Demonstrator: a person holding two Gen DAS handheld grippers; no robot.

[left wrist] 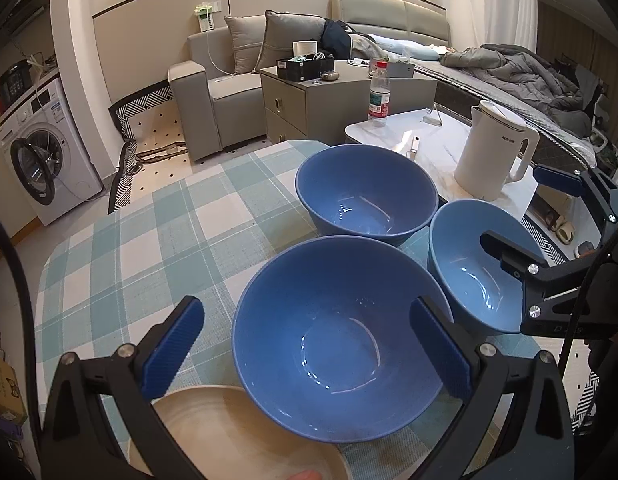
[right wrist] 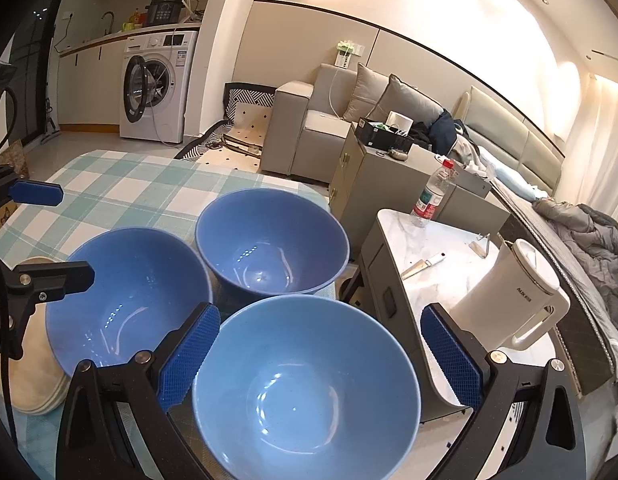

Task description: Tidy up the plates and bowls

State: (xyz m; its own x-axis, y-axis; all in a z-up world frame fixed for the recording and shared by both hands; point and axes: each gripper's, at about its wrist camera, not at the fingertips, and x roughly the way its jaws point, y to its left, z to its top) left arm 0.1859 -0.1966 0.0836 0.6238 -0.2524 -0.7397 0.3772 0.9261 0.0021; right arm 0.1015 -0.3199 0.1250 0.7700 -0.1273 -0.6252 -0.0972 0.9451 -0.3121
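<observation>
Three blue bowls point(left wrist: 341, 336) upright, beige plates point(left wrist: 237, 436) beside

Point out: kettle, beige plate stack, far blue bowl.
kettle point(left wrist: 493, 151), left wrist view, on its white body.
beige plate stack point(right wrist: 33, 364), right wrist view, on the top plate.
far blue bowl point(left wrist: 367, 194), left wrist view, on its inner wall.

left gripper point(left wrist: 307, 354) and right gripper point(right wrist: 319, 354) both chunky black frames, ribbed blue pads point(right wrist: 189, 354), shiny silver screws point(left wrist: 487, 349), black cable point(left wrist: 17, 272) looping alongside
</observation>
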